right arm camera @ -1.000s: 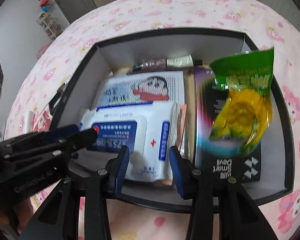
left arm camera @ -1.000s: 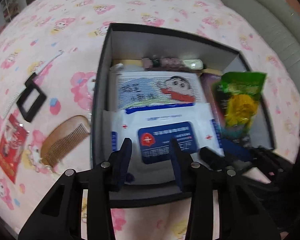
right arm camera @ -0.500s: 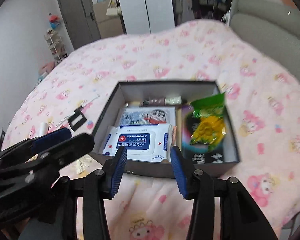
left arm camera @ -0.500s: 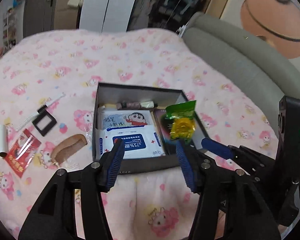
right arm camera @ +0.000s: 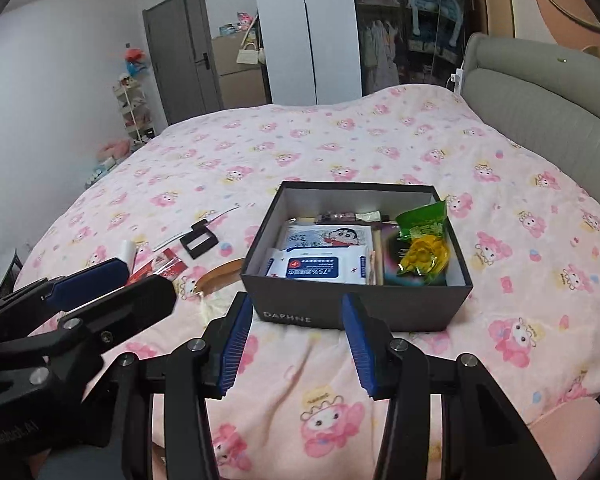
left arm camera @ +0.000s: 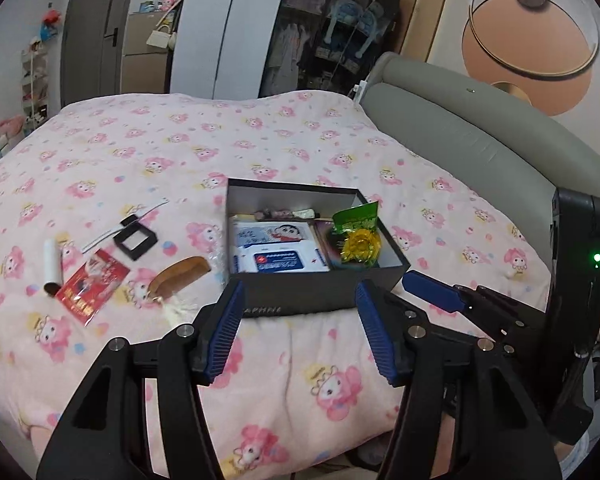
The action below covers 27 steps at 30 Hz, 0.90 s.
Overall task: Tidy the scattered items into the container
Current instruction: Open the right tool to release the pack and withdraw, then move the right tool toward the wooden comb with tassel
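A dark box [left arm camera: 320, 294] marked DAPHNE sits on the pink bedspread, holding a wet-wipes pack [left arm camera: 280, 261], a cartoon tissue pack [left arm camera: 270, 234] and a green snack bag [left arm camera: 358, 234]. Left of it lie a wooden comb [left arm camera: 182, 276], a red packet [left arm camera: 92, 286], a white tube [left arm camera: 53, 266] and a black square frame [left arm camera: 136, 240]. My left gripper [left arm camera: 299, 288] hovers open and empty in front of the box. My right gripper [right arm camera: 297, 300] is also open and empty before the box [right arm camera: 380, 308], with the snack bag [right arm camera: 422, 248] inside it.
A thin white strip [left arm camera: 100, 236] lies beside the frame. A grey padded headboard [left arm camera: 480, 140] borders the bed on the right. Wardrobe, door and shelves stand beyond the far bed edge. The bedspread [right arm camera: 520, 220] spreads wide to the right of the box.
Both grippers have drawn back and up from just over the box, so the whole bed now shows. Both jaws stand wider than a second ago.
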Motion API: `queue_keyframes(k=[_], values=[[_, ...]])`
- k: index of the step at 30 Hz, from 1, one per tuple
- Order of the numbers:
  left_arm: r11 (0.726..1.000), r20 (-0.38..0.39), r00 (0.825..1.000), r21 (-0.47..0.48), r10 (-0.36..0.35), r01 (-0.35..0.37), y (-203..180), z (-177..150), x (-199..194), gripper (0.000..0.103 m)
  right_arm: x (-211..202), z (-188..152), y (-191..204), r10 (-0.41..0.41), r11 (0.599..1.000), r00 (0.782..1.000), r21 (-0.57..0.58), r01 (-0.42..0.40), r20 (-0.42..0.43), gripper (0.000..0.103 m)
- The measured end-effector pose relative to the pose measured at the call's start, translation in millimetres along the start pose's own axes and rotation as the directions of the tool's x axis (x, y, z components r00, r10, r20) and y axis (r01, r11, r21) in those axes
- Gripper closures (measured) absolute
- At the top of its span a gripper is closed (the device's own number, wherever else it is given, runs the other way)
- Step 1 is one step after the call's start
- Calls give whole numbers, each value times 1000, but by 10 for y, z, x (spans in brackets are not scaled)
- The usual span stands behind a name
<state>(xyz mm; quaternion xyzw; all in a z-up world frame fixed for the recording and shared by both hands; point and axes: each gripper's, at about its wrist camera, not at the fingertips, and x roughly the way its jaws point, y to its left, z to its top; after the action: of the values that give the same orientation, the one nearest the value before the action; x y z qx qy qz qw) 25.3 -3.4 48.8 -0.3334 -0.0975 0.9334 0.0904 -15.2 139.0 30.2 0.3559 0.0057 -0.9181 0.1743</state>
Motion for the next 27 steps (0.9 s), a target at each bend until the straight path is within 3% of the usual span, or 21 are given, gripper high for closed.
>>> queue_keyframes(k=[9,20,27], values=[[995,-21,998,-82,54,-56,369,-190,12,44,138,-96,163,81,997,997,-20,-80,17,60],[979,-103,992,-182,69,-87,926,-350,471,56,789,-163,406,154,987,982,-26,-157,-108,61],[951,-138,986,-279,99,-134,1501,-504,814,57,1350,-155,694,211,974,963,-45,-221,-167,64]])
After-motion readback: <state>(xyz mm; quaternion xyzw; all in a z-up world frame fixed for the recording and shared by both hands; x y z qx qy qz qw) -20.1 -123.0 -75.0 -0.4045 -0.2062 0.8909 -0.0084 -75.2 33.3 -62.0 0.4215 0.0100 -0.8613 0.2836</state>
